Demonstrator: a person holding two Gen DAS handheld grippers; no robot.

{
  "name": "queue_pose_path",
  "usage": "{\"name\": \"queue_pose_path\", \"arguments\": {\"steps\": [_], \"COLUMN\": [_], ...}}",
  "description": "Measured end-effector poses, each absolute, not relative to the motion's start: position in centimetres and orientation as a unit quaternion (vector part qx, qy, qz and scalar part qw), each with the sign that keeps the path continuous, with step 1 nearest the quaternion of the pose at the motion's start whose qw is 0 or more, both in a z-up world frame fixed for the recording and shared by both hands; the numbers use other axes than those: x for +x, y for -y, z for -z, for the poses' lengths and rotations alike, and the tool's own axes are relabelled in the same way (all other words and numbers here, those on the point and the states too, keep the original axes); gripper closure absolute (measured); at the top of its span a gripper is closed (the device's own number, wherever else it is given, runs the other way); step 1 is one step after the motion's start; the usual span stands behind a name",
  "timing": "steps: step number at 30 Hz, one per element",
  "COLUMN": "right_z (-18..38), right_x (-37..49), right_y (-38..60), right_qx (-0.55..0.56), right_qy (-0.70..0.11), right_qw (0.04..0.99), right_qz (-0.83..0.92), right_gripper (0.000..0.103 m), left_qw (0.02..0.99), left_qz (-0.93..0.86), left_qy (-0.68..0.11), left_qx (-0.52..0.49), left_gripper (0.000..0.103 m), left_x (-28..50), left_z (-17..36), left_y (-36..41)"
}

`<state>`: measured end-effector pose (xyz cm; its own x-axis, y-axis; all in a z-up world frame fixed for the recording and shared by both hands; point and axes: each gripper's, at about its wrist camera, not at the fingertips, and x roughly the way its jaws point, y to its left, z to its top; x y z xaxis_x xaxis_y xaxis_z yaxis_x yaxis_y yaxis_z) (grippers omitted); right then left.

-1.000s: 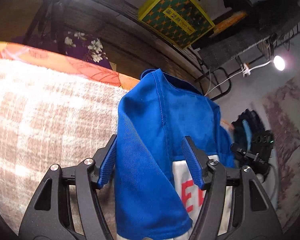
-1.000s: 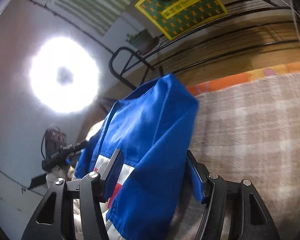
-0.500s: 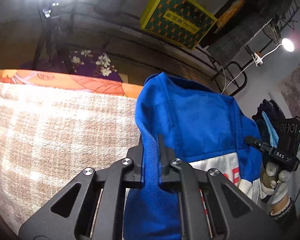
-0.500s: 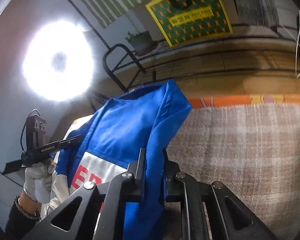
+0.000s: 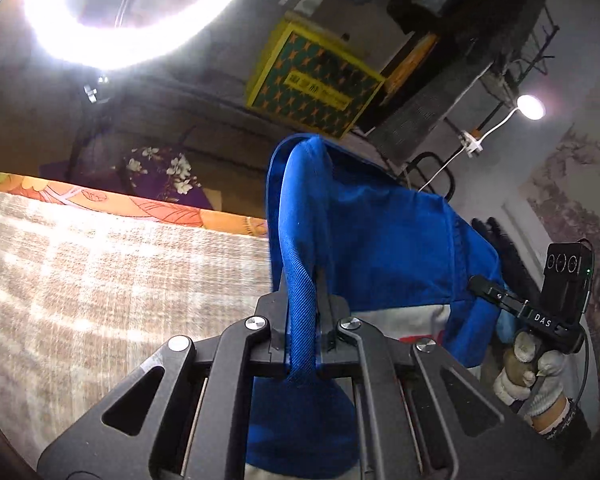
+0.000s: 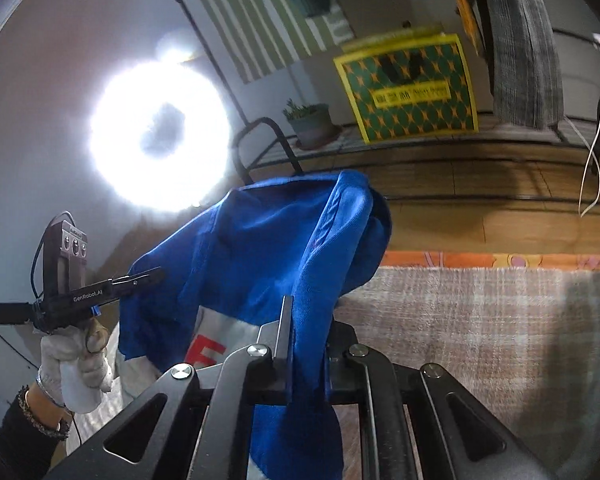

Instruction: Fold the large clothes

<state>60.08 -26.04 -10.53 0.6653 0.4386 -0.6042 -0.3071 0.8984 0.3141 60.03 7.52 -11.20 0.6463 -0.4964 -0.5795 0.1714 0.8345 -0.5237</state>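
A blue garment with a white panel and red letters hangs between my two grippers, lifted above the checked blanket. My left gripper is shut on a blue edge of it. My right gripper is shut on another blue edge of the garment. The right gripper also shows in the left wrist view, at the garment's far side, held in a gloved hand. The left gripper shows in the right wrist view at the left, touching the cloth.
A beige checked blanket over an orange patterned sheet covers the surface below. Behind stand a wire shelf with a yellow-green box and a potted plant. A bright ring light glares.
Both grippers went from open around the garment's edges to shut on them, then rose, lifting the garment off the blanket.
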Motion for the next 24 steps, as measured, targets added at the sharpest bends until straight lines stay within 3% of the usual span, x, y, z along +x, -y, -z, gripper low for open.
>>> {"name": "queue_pose_path", "arguments": {"steps": [14,24], "right_z": [4.8,4.8], "right_x": [48.5,38.2], "right_y": [23.0,20.5], "right_qx": [0.046,0.021], "right_qy": [-0.322,-0.333], "right_qw": [0.918,0.914], "right_qz": [-0.228,-0.231], "right_gripper": [0.096,0.098], "left_qw": [0.895,0.895], "left_qz": [0.195,0.184], "left_qy": [-0.35,-0.363], "left_qx": [-0.195,-0.183], "left_gripper": [0.098,0.098], "left_x": [48.0,37.8], "left_z": [5.3,5.9], "left_y": [-7.7,-8.6]}}
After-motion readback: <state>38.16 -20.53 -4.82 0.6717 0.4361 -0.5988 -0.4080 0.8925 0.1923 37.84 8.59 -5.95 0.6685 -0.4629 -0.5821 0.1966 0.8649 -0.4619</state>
